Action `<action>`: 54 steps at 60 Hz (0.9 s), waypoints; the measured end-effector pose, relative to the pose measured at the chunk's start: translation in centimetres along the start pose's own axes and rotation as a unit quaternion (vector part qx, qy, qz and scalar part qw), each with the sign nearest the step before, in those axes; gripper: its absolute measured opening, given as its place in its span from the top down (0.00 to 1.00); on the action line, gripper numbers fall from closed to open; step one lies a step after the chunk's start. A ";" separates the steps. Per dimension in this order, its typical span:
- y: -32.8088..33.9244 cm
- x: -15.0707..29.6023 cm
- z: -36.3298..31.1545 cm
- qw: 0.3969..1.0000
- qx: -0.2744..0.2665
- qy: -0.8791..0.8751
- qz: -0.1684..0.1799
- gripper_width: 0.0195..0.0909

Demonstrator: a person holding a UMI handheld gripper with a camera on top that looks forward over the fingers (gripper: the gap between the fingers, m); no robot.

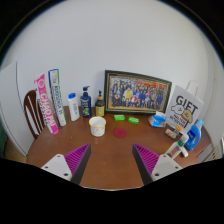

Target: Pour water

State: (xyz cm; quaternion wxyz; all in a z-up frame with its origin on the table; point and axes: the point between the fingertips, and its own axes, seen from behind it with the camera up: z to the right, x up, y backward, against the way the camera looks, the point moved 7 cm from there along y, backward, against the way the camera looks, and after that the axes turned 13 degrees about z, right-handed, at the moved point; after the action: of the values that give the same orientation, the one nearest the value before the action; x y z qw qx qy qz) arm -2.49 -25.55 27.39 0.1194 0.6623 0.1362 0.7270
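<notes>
Tongs (pixel 110 160) hang low over the near side of a round wooden worktop (pixel 110 145), their two fingers spread well apart with nothing between them, the magenta pads (pixel 77 158) facing each other across bare wood. Beyond the fingers, nearer the middle of the worktop, stands a small white cup (pixel 97 126), upright and on its own, well clear of the tongs.

Behind the cup, along the wall side, a row of containers stands: a tall white tube (pixel 57 96) and a pink tube (pixel 45 103) leaning at the left, then a white bottle (pixel 73 106), a dark blue pump bottle (pixel 86 102) and a dark bottle with a yellow label (pixel 100 104). A framed group photograph (pixel 138 92) leans upright against the wall next to them, with two small green things (pixel 126 118) lying on the wood just before it.

Off to the right sit a blue cup (pixel 158 119), a white bag printed "GIFT" (pixel 185 108), and a white and blue spray bottle (pixel 190 135) near the edge. A wooden chair back (pixel 34 112) shows at the left of the worktop.
</notes>
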 end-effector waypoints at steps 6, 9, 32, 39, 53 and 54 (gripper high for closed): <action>0.0 -0.4 2.8 1.000 -0.012 -0.007 -0.004 0.07; 0.0 -0.9 4.3 1.000 -0.015 -0.009 -0.004 0.07; -0.6 -8.5 19.7 0.999 -0.039 -0.016 0.009 0.07; -1.3 -11.7 24.6 0.999 -0.048 -0.012 0.018 0.07; -6.2 -15.0 31.6 0.997 -0.057 -0.027 0.047 0.07; -6.7 -15.0 32.0 0.997 -0.054 -0.029 0.048 0.07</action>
State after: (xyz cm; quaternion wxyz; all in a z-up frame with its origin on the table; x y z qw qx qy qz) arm 30.75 -23.29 13.76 0.1238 0.6812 0.0616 0.7189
